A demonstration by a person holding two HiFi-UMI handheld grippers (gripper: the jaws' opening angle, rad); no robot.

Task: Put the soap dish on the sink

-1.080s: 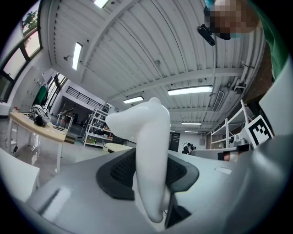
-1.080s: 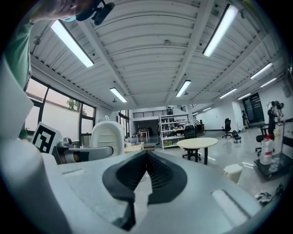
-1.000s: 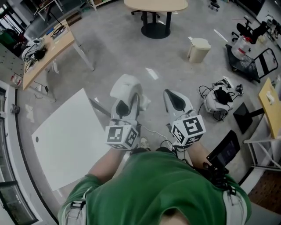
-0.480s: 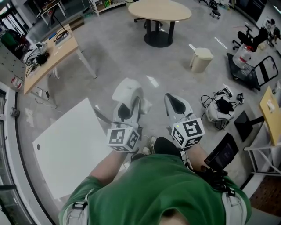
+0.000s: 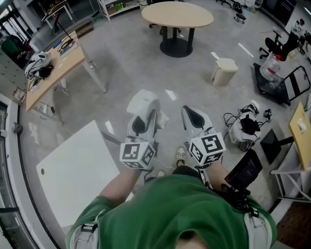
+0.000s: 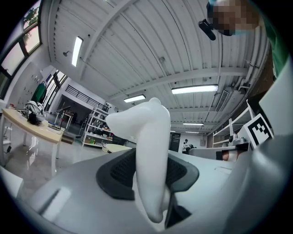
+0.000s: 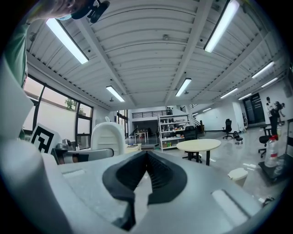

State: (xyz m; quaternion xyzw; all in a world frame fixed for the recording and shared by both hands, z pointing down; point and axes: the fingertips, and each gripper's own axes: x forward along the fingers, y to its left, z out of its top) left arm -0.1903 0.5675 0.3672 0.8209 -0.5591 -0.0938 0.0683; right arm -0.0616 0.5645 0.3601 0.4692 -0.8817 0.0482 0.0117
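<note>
While the person moved forward, the head view showed the round table (image 5: 177, 14) and the white board (image 5: 77, 170) lower in the picture than a second before. The left gripper (image 5: 146, 111) and right gripper (image 5: 190, 111) stayed side by side. In the left gripper view, the jaws were clamped on the white soap dish (image 6: 149, 151), up in the air. In the right gripper view, the jaws were pressed together with nothing between them.

Soap dish (image 5: 142, 103) sits between the jaws of the left hand-held gripper (image 5: 145, 115), projecting ahead of it. Right hand-held gripper (image 5: 191, 111) is just beside, on its right. Flat panel (image 5: 77, 170) lies on the floor (image 5: 131, 63), lower left. Round table (image 5: 177, 13) stands far ahead, with the bin (image 5: 224, 71) to its right.
</note>
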